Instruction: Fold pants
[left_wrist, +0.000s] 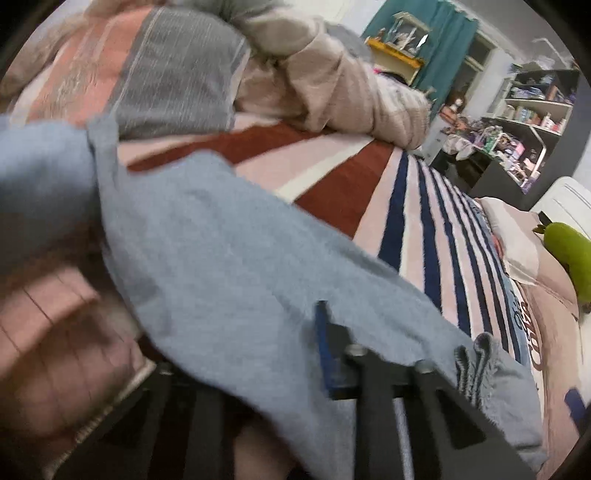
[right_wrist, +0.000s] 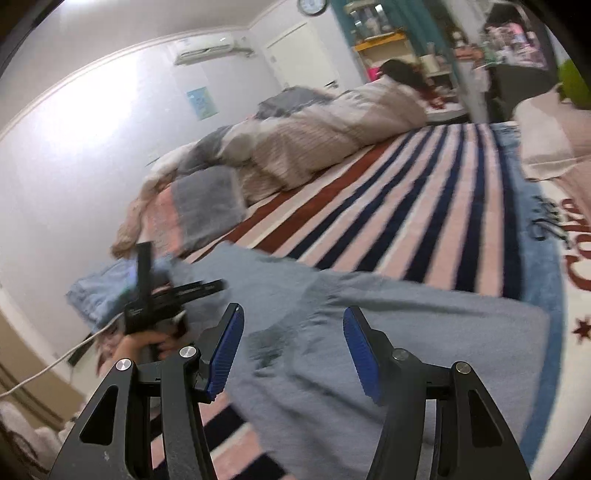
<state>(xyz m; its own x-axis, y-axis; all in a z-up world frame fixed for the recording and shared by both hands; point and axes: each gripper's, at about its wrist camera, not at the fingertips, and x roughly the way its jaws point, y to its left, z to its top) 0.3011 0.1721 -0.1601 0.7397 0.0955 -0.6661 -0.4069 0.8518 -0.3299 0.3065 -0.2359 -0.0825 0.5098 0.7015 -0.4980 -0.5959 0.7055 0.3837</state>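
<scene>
Light grey-blue pants (right_wrist: 332, 325) lie on a striped blanket (right_wrist: 424, 206) on a bed. In the left wrist view the pants (left_wrist: 221, 240) drape over my left gripper (left_wrist: 351, 354), which is shut on the cloth; only one blue pad (left_wrist: 325, 347) shows and the other finger is hidden under the fabric. My right gripper (right_wrist: 293, 350) is open and empty, hovering just above the middle of the pants. The left gripper (right_wrist: 155, 299) also shows in the right wrist view, at the pants' far left end with cloth bunched around it.
A rumpled beige and grey duvet (right_wrist: 295, 140) lies along the far side of the bed. A pillow (right_wrist: 554, 129) and a green plush (left_wrist: 569, 258) sit at the right. Cluttered shelves (left_wrist: 524, 122) stand beyond the bed. A white wall is on the left.
</scene>
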